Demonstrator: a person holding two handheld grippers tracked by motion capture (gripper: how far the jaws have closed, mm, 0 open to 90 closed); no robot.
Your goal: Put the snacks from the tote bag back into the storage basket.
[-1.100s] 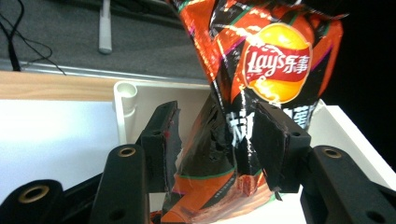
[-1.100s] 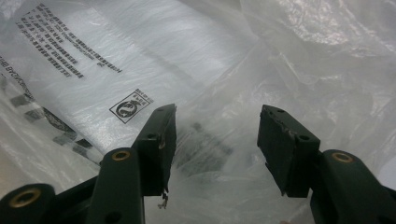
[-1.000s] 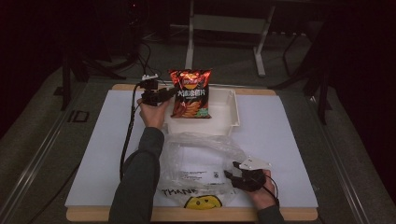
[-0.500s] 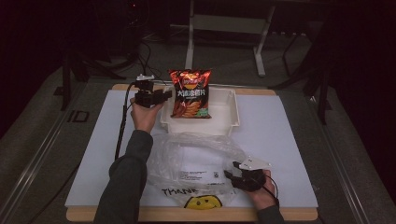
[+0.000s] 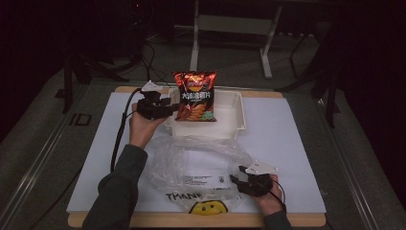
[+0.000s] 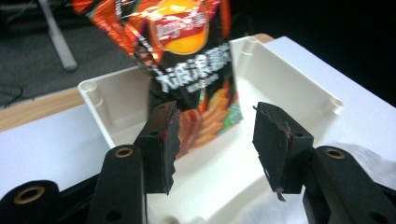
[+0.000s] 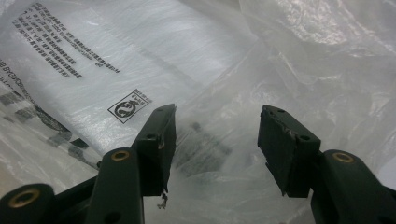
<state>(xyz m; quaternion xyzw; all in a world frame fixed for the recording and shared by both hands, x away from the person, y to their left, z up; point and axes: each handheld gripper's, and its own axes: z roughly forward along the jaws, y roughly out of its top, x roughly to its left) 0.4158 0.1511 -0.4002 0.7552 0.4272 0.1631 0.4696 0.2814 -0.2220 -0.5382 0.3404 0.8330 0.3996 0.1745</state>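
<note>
Chip bag is standing propped in the white tray, left gripper fingers spread facing it, likely for grabbing; right gripper is hovering spread over the plastic bag.

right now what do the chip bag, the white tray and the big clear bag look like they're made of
Chip bag: glossy printed foil or plastic film, judging by its sheen and creases.
White tray: rigid moulded plastic, smooth and matte, with rounded corner posts.
Clear bag: thin translucent plastic film, wrinkled, with black printing.
All three are judged by look alone.
</note>
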